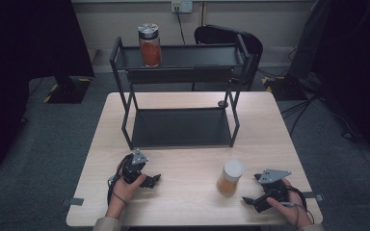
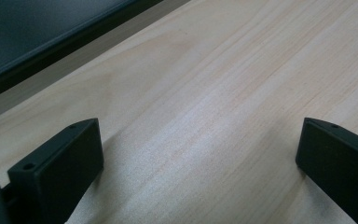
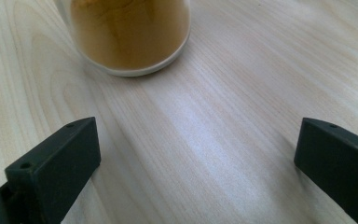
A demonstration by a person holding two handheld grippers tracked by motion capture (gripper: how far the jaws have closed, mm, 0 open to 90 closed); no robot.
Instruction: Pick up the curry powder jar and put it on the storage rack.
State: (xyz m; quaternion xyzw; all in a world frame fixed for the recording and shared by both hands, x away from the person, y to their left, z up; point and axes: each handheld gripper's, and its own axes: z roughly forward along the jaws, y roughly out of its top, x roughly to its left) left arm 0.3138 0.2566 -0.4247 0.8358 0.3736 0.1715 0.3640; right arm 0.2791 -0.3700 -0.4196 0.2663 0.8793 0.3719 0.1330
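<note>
Fingers [image 3: 51,168] spread wide on right gripper [image 1: 253,188] and left gripper [image 1: 149,179]; two jars: near jar [image 1: 230,177] white-lidded, ochre powder; shelf jar [image 1: 150,44] orange-red.

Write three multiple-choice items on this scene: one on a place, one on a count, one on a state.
1. Where does the jar of red powder stand?
A. top shelf of the black rack
B. bottom shelf
C. table

2. How many jars are in the high view?
A. one
B. two
C. four

3. How do the right gripper jaws stand?
A. clamped on a jar
B. shut, empty
C. open, empty

Key: A, it sits at the top shelf's left end; B, that one plus the white-lidded jar on the table; C, bare wood lies between the jaws.
</note>
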